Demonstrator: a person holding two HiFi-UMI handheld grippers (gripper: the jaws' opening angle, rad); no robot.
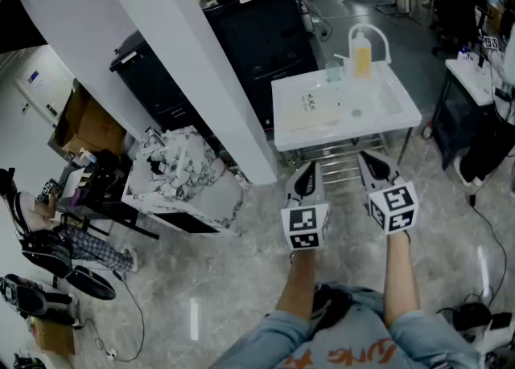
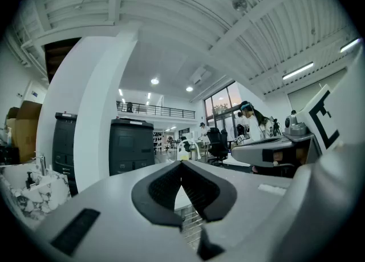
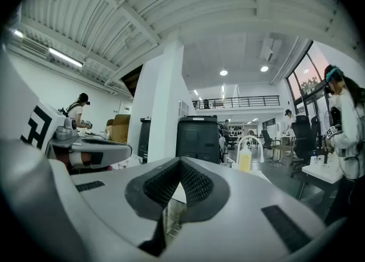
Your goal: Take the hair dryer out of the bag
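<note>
Head view: The hair dryer and its bag cannot be made out, so how the dryer looks, where it lies and which way its long side points cannot be told. The left tongs [image 1: 309, 168] and the right tongs [image 1: 372, 158] are held out level, side by side but not touching, over the grey floor [image 1: 241, 279]. They point at a white bench [image 1: 394, 106]. On the bench stand a bottle [image 1: 361, 58] with yellow stuff in it and a clear cup [image 1: 334, 71] just beside it. A flat pale sheet [image 1: 310, 114] lies nearer the front. A wire rack [image 1: 338, 168] sits under the bench, close to the tips of the tongs. A big white pillar [image 1: 185, 54] slants up left of the bench. Black cabinets [image 1: 265, 30] stand behind it, and a white box with dark marks [image 1: 181, 178] sits at its foot.

Left gripper view: The left tongs [image 2: 181, 165] are closed, tips pressed together, with nothing between them. Past them are the pillar, a black cabinet and some people far off. The right tongs show at the right edge.

Right gripper view: The right tongs [image 3: 179, 162] are closed too (nothing is in them). Behind them stand a black cabinet and the yellow bottle, with the pillar to the left. No hair dryer or bag shows in either gripper view.
</note>
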